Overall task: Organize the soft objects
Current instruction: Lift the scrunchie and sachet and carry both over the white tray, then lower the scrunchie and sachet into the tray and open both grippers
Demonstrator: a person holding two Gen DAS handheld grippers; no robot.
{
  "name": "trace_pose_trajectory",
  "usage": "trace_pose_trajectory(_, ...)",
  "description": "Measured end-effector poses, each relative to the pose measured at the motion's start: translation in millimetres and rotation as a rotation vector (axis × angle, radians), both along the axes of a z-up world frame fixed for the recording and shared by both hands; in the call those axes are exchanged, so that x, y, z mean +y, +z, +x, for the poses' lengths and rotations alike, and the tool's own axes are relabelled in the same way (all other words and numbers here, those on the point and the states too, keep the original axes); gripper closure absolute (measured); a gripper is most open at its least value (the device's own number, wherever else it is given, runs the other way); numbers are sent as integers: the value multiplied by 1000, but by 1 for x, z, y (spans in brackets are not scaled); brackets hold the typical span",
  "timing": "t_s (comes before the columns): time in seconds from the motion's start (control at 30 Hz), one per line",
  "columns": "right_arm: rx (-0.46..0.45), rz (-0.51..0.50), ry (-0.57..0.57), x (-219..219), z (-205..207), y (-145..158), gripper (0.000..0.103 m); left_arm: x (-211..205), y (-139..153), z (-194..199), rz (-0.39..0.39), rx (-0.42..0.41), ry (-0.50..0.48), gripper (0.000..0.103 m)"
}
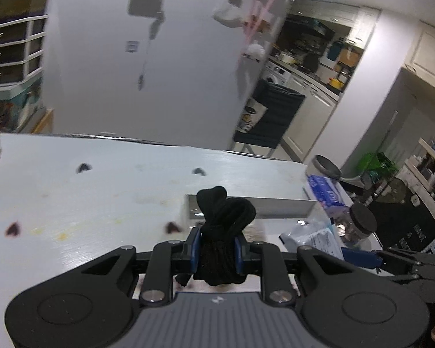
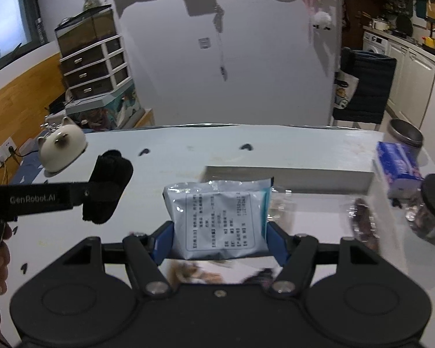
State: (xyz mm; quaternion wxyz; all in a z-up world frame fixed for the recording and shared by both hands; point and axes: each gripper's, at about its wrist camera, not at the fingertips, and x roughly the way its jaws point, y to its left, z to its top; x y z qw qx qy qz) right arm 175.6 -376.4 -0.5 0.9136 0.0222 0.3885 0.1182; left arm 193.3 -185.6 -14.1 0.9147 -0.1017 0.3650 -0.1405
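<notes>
Left gripper (image 1: 217,246): blue pads closed tight on a black rolled sock (image 1: 221,226), which stands up out of the jaws and hangs a little below them; the sock is held above the white table (image 1: 72,191), clear of the surface. Right gripper (image 2: 220,240): jaws set fairly wide, blue pads pressed against both sides of a pale blue soft packet (image 2: 217,217) with a printed label facing up; the packet is carried above the table as well. In the right wrist view the left gripper enters from the left edge with the sock in its tip, just beside the packet's left and apart from it. Beyond both grippers sits a white open box (image 2: 290,175), its long wall facing the cameras; inside not visible. Right of the box: a blue tissue pack (image 2: 397,168), a clear jar with a black lid (image 2: 432,203), and a grey metal tin (image 2: 406,136) at the far corner. A clear plastic wrapper (image 2: 362,220) lies near the packet's right, contents blurred, possibly snacks. At the table's far left a white cat-shaped ornament (image 2: 62,150). Small dark marks dot the tabletop. Part of a hand (image 2: 0,261) shows at the left edge.
</notes>
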Motion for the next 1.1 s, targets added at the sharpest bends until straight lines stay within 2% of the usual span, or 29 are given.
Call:
trace_pose_trajectory(0.2, 18, 2, -52, -53, 4, -7, 34, -55, -3, 26, 36, -9, -120, 79)
trace_pose_trajectory(0.5, 76, 28, -132, -109, 15, -28, 34, -135, -28, 89, 121, 33, -453, 79)
trace_pose_trajectory(0.63, 107, 21, -158, -123, 22, -43, 34, -171, -46, 121, 217, 53, -625, 79)
trace_pose_trajectory(0.83, 156, 34, -182, -130, 37, -70, 34, -210, -79, 151, 390, 58, -815, 79)
trace_pose_trajectory(0.97, 179, 32, -188, -128, 52, -86, 33, -224, -91, 168, 435, 49, -894, 79)
trace_pose_trajectory(1.07, 184, 34, -192, -125, 61, -93, 33, -231, -98, 180, 441, 53, -898, 69)
trace_pose_trajectory(1.1, 186, 33, -196, -125, 64, -96, 33, -232, -99, 184, 432, 61, -884, 53)
